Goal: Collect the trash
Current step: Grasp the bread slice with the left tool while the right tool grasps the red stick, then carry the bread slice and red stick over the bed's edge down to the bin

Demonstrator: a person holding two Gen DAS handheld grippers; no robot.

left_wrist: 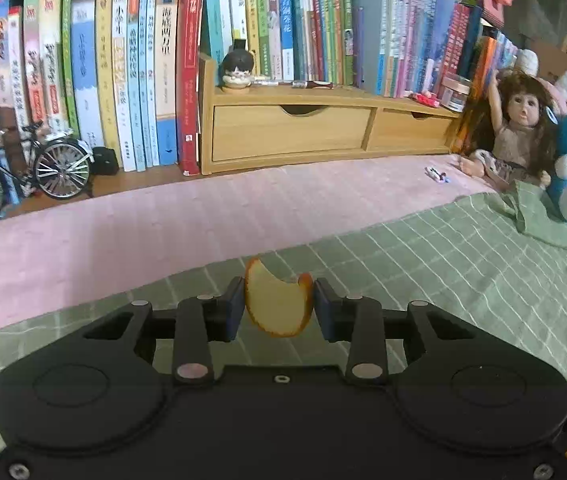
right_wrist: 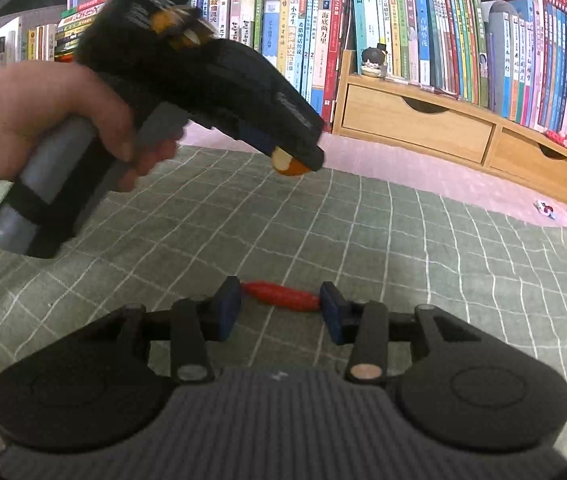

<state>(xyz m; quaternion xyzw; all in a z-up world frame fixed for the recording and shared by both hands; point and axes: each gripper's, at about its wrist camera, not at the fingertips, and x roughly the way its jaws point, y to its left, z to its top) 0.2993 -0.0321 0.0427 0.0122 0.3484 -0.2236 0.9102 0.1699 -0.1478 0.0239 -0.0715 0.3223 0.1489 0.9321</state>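
Left gripper (left_wrist: 277,308) pinches bitten apple slice (left_wrist: 275,304), seemingly clear of the green checked blanket (left_wrist: 443,280). Right gripper (right_wrist: 280,306), half-open, grips red wrapper (right_wrist: 281,296) endwise, long axis spanning its pads, mid-blanket.

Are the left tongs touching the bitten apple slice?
Touching. The left wrist view shows both pads of the left tongs pressed against the apple slice, lifted above the checked cloth.

Checked cloth (left_wrist: 443,264) on bedsheet (left_wrist: 123,232), drawer shelf (left_wrist: 323,136) behind, doll (left_wrist: 519,128) right
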